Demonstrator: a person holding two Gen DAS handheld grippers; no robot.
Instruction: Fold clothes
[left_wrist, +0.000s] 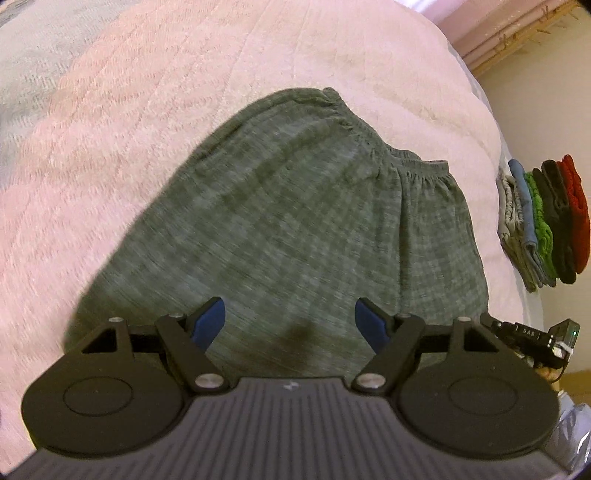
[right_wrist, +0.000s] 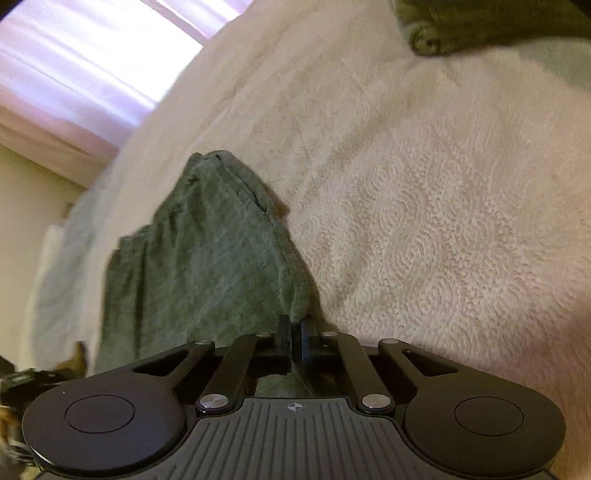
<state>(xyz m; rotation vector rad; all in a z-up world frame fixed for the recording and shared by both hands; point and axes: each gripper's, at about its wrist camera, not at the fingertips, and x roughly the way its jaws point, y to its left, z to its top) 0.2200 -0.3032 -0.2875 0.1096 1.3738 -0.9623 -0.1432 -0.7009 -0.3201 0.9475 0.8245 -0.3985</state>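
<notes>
Lying spread on the pink blanket (left_wrist: 110, 155) of the bed is a pair of grey-green shorts (left_wrist: 295, 221), checked in a faint weave, with the gathered elastic waistband (left_wrist: 417, 166) at the end away from the person. The left tool (left_wrist: 290, 325) hangs just above the near part of the cloth with its blue-padded fingers (left_wrist: 210, 321) spread wide, nothing between them. Off toward the bed's right edge, well apart from the shorts, a stack of folded clothes (left_wrist: 543, 221) shows grey, blue, green, black and red layers. A small black device (left_wrist: 532, 332) with a green light pokes in beside the left tool's right side. In the right wrist view, the right tool (right_wrist: 293, 339) has its fingers pressed together on an edge of the shorts (right_wrist: 207, 258), and the cloth rises from the pinch in a ridge, with the rest draping down to the left over the blanket (right_wrist: 424, 221). Another bit of greenish fabric (right_wrist: 461, 22) lies at the far edge of that view; what it belongs to is unclear. Pale curtains (right_wrist: 74, 62) hang beyond the bed.
</notes>
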